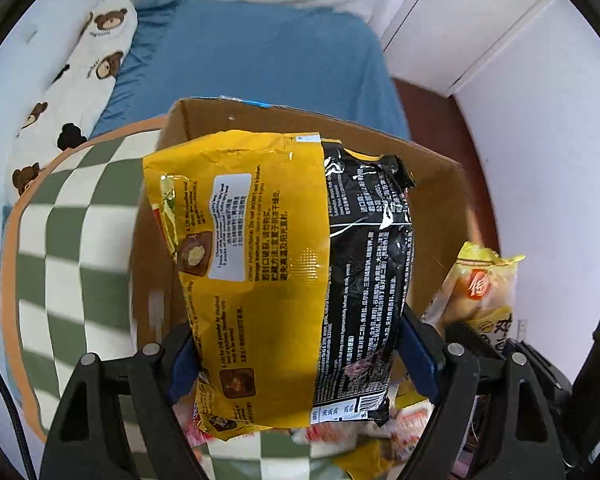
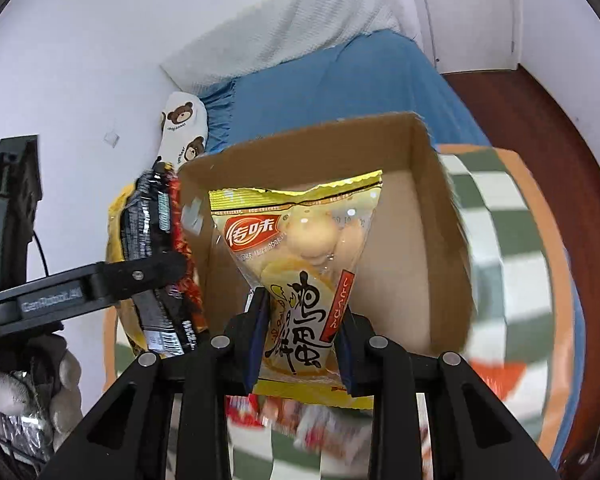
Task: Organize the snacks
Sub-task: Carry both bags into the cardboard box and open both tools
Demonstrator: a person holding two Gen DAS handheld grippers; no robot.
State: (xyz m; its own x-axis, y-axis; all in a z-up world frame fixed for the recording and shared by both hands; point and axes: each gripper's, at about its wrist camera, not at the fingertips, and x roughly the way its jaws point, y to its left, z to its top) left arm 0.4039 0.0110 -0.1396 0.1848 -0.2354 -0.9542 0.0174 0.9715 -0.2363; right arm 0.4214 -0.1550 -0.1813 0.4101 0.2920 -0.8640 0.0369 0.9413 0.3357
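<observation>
Large yellow-and-black noodle pack (image 1: 292, 280) hangs in the left claw (image 1: 300, 356), over the open cardboard box (image 1: 432, 184). Small yellow snack bag (image 2: 300, 276) hangs in the right claw (image 2: 300, 340), also in front of the box mouth. Box sits on a green-and-white checked cloth (image 1: 72, 240) with an orange border; blue bed (image 1: 260, 56) and bear-print pillow (image 1: 84, 80) behind it. More red-and-white packets (image 2: 300, 416), blurred, lie on the cloth below the claws.

Risks, as judged:
- Both packs are pinched near their lower ends, so most of each stands free beyond the pads. The slick film could slide out, or the big pack could flop sideways.
- The two claws are close together. The packs or arms could collide at the box opening.
- The noodle pack looks wide for the box; an edge may catch on the cardboard wall and tip it.

Claws:
- Left: spread fairly wide, blue pads pinching the noodle pack across its width.
- Right: pressed nearly together, pinching the thin snack bag.
</observation>
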